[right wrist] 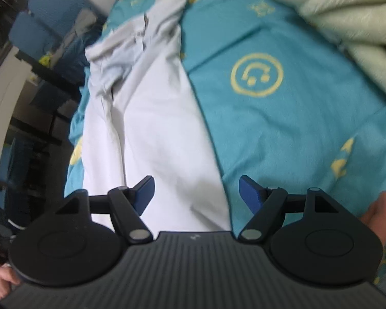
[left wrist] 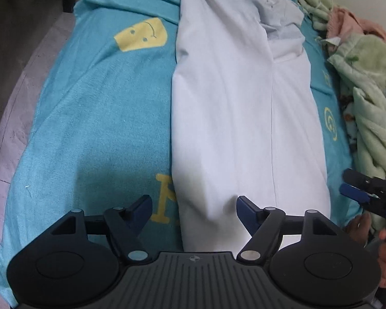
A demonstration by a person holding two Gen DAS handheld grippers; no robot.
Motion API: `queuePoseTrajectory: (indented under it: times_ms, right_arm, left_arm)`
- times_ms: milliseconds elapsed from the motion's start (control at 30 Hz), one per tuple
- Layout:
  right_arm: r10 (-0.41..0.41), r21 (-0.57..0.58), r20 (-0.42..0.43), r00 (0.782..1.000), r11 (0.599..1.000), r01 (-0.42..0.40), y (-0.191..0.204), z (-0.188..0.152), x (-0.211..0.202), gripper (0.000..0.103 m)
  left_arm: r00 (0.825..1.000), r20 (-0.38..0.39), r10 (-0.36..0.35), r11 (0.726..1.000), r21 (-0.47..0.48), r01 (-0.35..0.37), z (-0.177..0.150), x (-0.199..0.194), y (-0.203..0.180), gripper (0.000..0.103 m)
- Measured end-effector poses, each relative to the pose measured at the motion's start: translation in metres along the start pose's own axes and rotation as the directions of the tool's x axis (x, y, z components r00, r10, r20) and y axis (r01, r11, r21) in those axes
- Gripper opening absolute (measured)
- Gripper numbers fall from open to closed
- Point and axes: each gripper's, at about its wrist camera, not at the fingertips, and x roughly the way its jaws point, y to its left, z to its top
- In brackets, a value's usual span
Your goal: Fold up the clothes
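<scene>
A white cotton garment (left wrist: 239, 118) lies as a long, narrow strip on a teal bedsheet printed with yellow smiley faces (left wrist: 95, 108). Its sides look already turned in toward a seam running down the middle, so the lengthwise folds seem done. The far end, where paler grey-blue fabric bunches up, is still rumpled. What appears left is to fold the strip across its length into a compact packet, and perhaps to tidy that far end first.

The left tongs (left wrist: 194, 209) hover over the near end of the garment with the jaws wide and nothing pinched between them. The right tongs (right wrist: 196, 193) also stand wide and empty, straddling the garment's right edge where it meets the sheet. A fluffy pale green blanket (left wrist: 368, 82) and some pink cloth (left wrist: 347, 23) are heaped to the right, not yet dealt with.
</scene>
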Motion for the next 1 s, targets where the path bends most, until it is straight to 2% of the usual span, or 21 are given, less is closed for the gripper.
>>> queuePoseTrajectory:
  times_ms: [133,233,267,300,333,367,433,467,500,533,567,600,633,700,800,900,1000]
  right_arm:
    - [-0.04,-0.014,-0.148,0.988,0.999,0.038,0.008,-0.006,0.03,0.073]
    - [-0.075,-0.064,-0.209,0.975,0.996,0.063,0.016,-0.016,0.034,0.074]
    - [-0.077,-0.075,-0.233,0.969,0.995,0.061,0.019,-0.02,0.035,0.074]
    - [-0.072,-0.079,-0.262,0.962,0.995,0.052,0.021,-0.025,0.036,0.074]
    - [-0.069,-0.094,-0.287,0.955,0.995,0.044,0.025,-0.03,0.037,0.074]
    - [-0.069,-0.116,-0.309,0.949,0.993,0.035,0.029,-0.036,0.038,0.074]
    - [-0.071,-0.158,-0.352,0.933,0.987,0.015,0.038,-0.047,0.04,0.061]
    - [-0.084,-0.192,-0.369,0.926,0.981,0.013,0.043,-0.054,0.04,0.051]
    - [-0.108,-0.236,-0.381,0.918,0.972,0.016,0.049,-0.062,0.039,0.039]
    - [-0.132,-0.279,-0.393,0.91,0.96,0.018,0.054,-0.069,0.039,0.032]
    - [-0.144,-0.313,-0.383,0.912,0.949,0.018,0.059,-0.073,0.034,0.018]
    - [-0.146,-0.341,-0.358,0.922,0.94,0.016,0.064,-0.076,0.028,0.013]
    - [-0.147,-0.368,-0.332,0.932,0.93,0.015,0.068,-0.078,0.021,0.012]
    - [-0.101,-0.35,-0.278,0.955,0.937,-0.003,0.069,-0.075,0.002,0.01]
    - [0.015,-0.276,-0.19,0.982,0.959,-0.068,0.061,-0.065,-0.036,0.01]
    - [0.123,-0.224,-0.115,0.986,0.964,-0.147,0.055,-0.057,-0.073,0.01]
    - [0.194,-0.208,-0.026,0.981,0.959,-0.195,0.059,-0.054,-0.104,0.01]
  left_arm:
    - [0.995,-0.093,-0.048,0.998,0.04,0.052,-0.006,0.006,-0.006,0.079]
    - [0.979,-0.186,-0.083,0.992,0.079,0.099,-0.015,0.009,-0.013,0.078]
    - [0.972,-0.218,-0.091,0.989,0.093,0.113,-0.018,0.011,-0.016,0.071]
    - [0.966,-0.245,-0.085,0.987,0.109,0.114,-0.022,0.014,-0.019,0.059]
    - [0.96,-0.27,-0.077,0.985,0.126,0.115,-0.026,0.015,-0.021,0.055]
    - [0.965,-0.255,-0.054,0.985,0.148,0.094,-0.028,0.013,-0.024,0.047]
    - [0.972,-0.228,-0.056,0.983,0.16,0.094,-0.03,0.006,-0.025,0.032]
    - [0.975,-0.214,-0.056,0.983,0.159,0.091,-0.032,0.001,-0.025,0.02]
    - [0.978,-0.2,-0.055,0.983,0.159,0.088,-0.033,-0.004,-0.024,0.014]
    - [0.983,-0.176,-0.055,0.983,0.164,0.084,-0.034,-0.011,-0.024,0.013]
    - [0.987,-0.149,-0.065,0.983,0.163,0.089,-0.035,-0.019,-0.023,0.011]
    - [0.99,-0.119,-0.081,0.983,0.154,0.099,-0.036,-0.028,-0.021,0.01]
    - [0.991,-0.082,-0.103,0.984,0.138,0.114,-0.035,-0.039,-0.015,0.01]
    - [0.989,-0.006,-0.146,0.984,0.106,0.146,-0.036,-0.064,-0.006,0.009]
    - [0.972,0.107,-0.209,0.977,0.062,0.203,-0.043,-0.104,-0.005,0.009]
    - [0.947,0.199,-0.252,0.968,0.042,0.248,-0.051,-0.137,-0.015,0.009]
    - [0.929,0.255,-0.269,0.963,0.049,0.265,-0.065,-0.16,-0.042,0.008]
